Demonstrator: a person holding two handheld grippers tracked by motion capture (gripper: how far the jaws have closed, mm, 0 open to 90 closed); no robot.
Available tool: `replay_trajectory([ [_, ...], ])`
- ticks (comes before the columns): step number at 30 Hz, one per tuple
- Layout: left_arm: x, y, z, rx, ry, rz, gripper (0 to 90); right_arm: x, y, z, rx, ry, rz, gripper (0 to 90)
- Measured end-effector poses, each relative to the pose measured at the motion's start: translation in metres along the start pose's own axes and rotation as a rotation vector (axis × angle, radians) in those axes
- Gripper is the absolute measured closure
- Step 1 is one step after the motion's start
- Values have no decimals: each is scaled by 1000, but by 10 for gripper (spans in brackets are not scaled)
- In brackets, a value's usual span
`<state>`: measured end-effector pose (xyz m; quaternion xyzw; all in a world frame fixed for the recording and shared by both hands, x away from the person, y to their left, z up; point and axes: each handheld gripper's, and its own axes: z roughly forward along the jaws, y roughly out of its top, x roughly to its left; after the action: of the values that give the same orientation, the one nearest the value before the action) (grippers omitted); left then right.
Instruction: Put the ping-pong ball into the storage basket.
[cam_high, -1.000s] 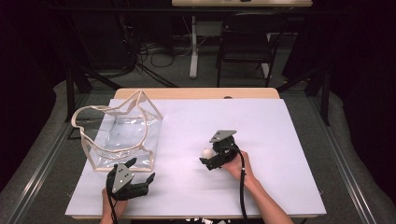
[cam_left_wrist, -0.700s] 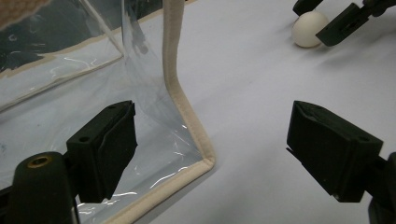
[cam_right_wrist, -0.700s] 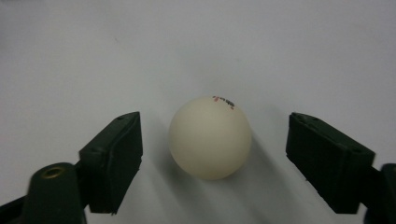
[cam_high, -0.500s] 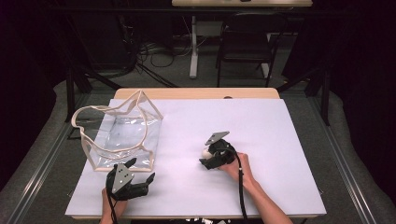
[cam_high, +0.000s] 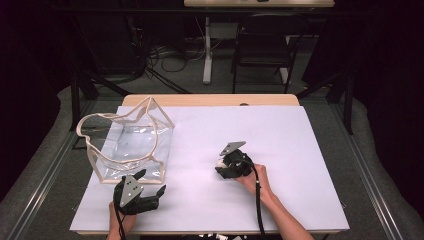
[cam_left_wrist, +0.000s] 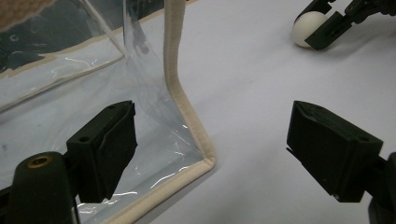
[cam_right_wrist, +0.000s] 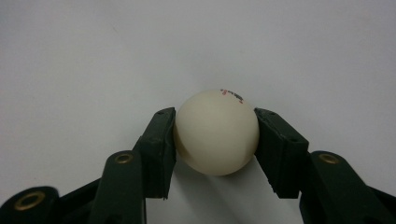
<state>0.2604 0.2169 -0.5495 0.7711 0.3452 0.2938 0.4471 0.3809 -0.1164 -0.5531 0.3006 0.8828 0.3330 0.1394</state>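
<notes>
A white ping-pong ball (cam_right_wrist: 216, 133) with small red print sits between the jaws of my right gripper (cam_right_wrist: 215, 140), which is shut on it just above the white table cover (cam_high: 280, 135). In the high view the ball (cam_high: 220, 163) shows at the tip of that gripper (cam_high: 223, 165), near the table's middle. A clear plastic bag (cam_high: 127, 145) with beige trim stands open at the left. My left gripper (cam_high: 152, 195) rests near the front edge, open, its jaws on either side of the bag's near corner (cam_left_wrist: 205, 161) without touching it. The ball (cam_left_wrist: 308, 28) shows far off there.
The white cover spreads wide to the right and back of the table (cam_high: 210, 100). A black chair (cam_high: 262, 50) and a desk leg stand on the floor beyond, with cables. Dark drapes ring the area.
The right gripper has shifted slightly toward the front and left with the ball. The left gripper and the bag have stayed put.
</notes>
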Motion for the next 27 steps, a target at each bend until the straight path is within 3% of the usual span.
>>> replay_trajectory([
  [27,-1,0,0,0,-3,3,161,3,9,-18,-44,-18,-32,507],
])
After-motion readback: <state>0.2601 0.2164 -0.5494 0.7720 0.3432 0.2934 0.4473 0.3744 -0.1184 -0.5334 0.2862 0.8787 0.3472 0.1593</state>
